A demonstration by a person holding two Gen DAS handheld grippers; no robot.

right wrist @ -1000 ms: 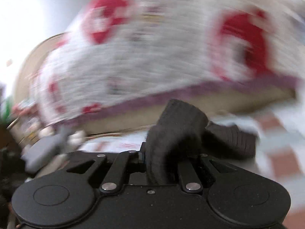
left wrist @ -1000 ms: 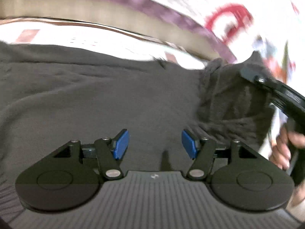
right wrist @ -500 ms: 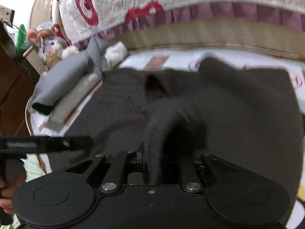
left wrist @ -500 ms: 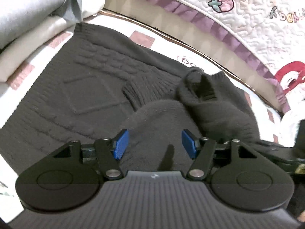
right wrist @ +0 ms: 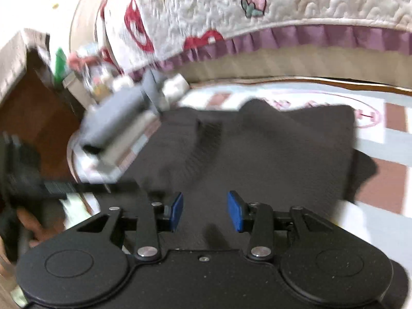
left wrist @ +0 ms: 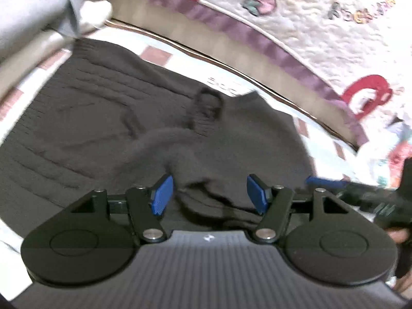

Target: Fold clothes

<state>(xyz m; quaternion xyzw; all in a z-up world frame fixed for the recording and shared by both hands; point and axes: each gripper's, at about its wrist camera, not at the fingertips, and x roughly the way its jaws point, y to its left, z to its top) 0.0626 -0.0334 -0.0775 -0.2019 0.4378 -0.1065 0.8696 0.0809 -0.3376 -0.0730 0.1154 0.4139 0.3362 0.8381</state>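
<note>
Both grippers hung over the dark sweater (left wrist: 108,128), which lay spread on the checked mat (right wrist: 391,118) beside the quilted bed cover (right wrist: 309,5). Left gripper (left wrist: 207,193) had its blue pads well apart, nothing between them — only knit below. Right gripper (right wrist: 205,211) had its jaws opening, pads clear of the cloth, nothing pinched.

Handling, as a judgement: thick knit, soft and floppy, fairly light, not slippery, not fragile. It would sag and bunch if lifted by one point, so hold at an edge or a corner with both tools — hem corners, shoulder seams or a cuff look best. One sleeve (left wrist: 200,118) lay folded across the body, its ribbed cuff near the middle. The right side looked already turned in, with a straight edge in the right wrist view.

Count: one sweater, two grippers, one mat. At the far left edge sat a pile of pale folded cloth (right wrist: 116,118) — grey on top, cream under; blur hides how many pieces.
</note>
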